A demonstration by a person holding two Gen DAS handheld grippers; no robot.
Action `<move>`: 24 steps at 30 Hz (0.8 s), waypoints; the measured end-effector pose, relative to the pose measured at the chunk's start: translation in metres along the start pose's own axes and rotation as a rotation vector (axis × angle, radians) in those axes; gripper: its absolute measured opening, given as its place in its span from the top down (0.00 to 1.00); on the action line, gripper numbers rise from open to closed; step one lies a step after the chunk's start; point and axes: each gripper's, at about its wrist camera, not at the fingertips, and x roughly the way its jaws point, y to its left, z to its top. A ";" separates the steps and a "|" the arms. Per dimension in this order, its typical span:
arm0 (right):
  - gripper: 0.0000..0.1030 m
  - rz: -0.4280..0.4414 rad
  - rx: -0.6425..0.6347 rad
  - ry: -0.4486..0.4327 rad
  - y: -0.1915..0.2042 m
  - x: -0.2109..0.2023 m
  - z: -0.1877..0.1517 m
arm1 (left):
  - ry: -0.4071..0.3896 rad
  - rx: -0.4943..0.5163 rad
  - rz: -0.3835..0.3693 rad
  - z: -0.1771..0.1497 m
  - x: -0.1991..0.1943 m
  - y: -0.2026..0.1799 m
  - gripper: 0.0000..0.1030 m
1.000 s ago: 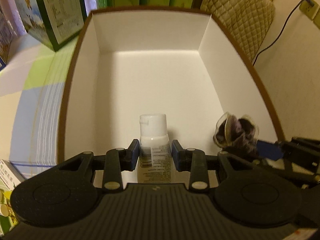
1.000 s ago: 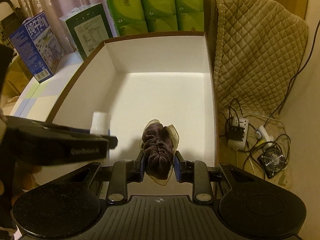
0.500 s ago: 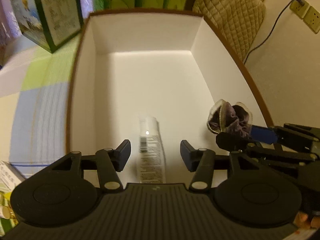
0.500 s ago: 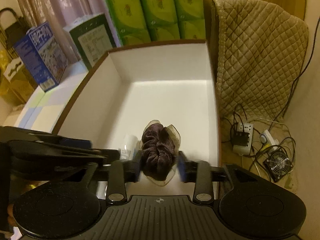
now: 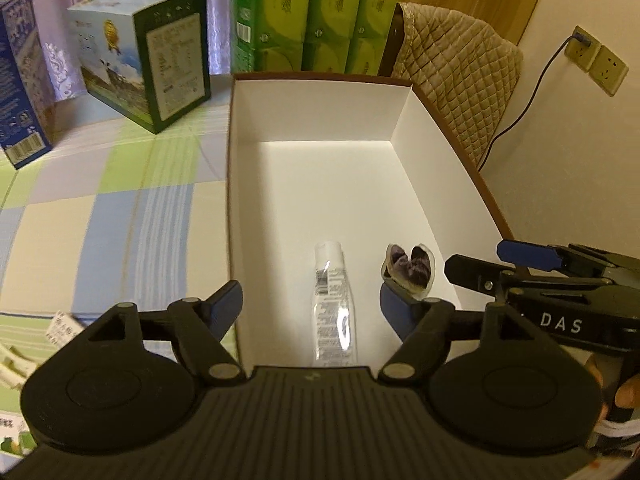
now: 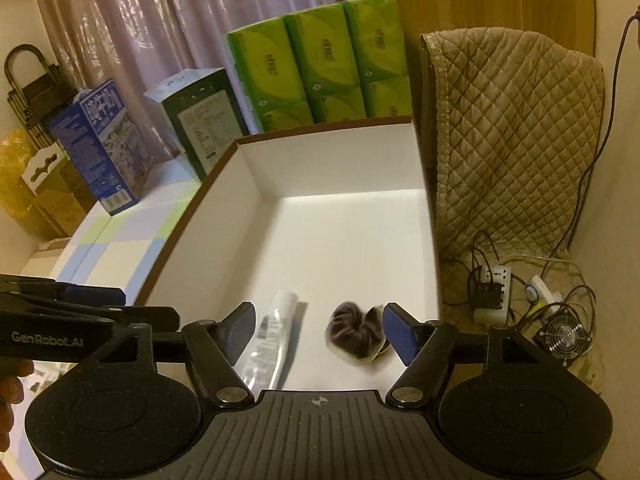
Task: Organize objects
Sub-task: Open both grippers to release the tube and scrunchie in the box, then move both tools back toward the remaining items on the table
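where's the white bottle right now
The white bottle lies on its side on the floor of the white box, near its front end, just left of the dark scrunchie, in both wrist views.

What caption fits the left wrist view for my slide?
Open left gripper above the white box, bottle and dark scrunchie lying inside.

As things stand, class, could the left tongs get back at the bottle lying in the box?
Probably yes: the left tongs hang open directly above the bottle, with nothing between; the scrunchie lies apart.

Dim, warm indoor light, fisheye-bent at the edges.
Brightest on the box floor point(image 5: 336, 184); scrunchie point(image 6: 356, 334) motion-blurred.
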 end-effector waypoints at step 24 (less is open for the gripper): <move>0.34 -0.046 0.063 -0.029 0.079 -0.074 -0.070 | -0.037 0.017 -0.055 -0.079 -0.085 0.055 0.23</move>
